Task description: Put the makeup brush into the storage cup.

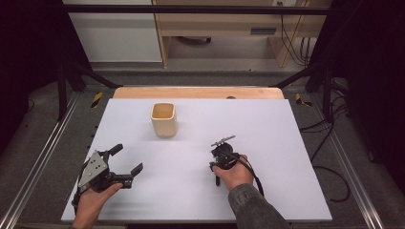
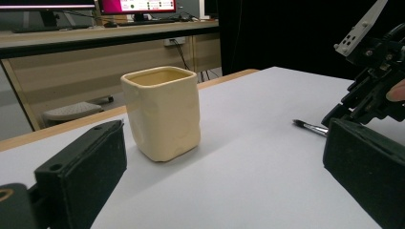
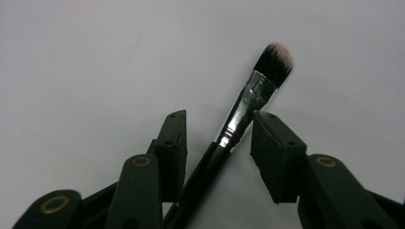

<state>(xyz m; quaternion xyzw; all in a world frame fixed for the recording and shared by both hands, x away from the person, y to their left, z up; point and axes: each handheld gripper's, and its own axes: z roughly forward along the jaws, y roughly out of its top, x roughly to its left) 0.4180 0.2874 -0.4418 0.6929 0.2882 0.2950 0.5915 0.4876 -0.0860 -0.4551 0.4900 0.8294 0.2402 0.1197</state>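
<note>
A makeup brush (image 3: 248,95) with a black handle, silver ferrule and dark white-tipped bristles lies on the white table top. My right gripper (image 3: 218,120) points down over it with one jaw on each side. A gap shows between the left jaw and the handle, so the jaws are open. In the high view this gripper (image 1: 222,155) is right of centre, in a hand. The brush tip (image 2: 308,127) sticks out beside it. A cream squarish cup (image 1: 164,120) (image 2: 162,114) stands upright and empty toward the back. My left gripper (image 1: 128,159) is open at the front left, aimed at the cup.
The white table top (image 1: 277,124) lies on a wooden board (image 1: 196,92) inside a black frame. Metal rails (image 1: 43,157) run along both sides. Cables (image 1: 329,162) trail on the floor to the right. A wooden desk (image 2: 95,36) with monitors stands beyond the table.
</note>
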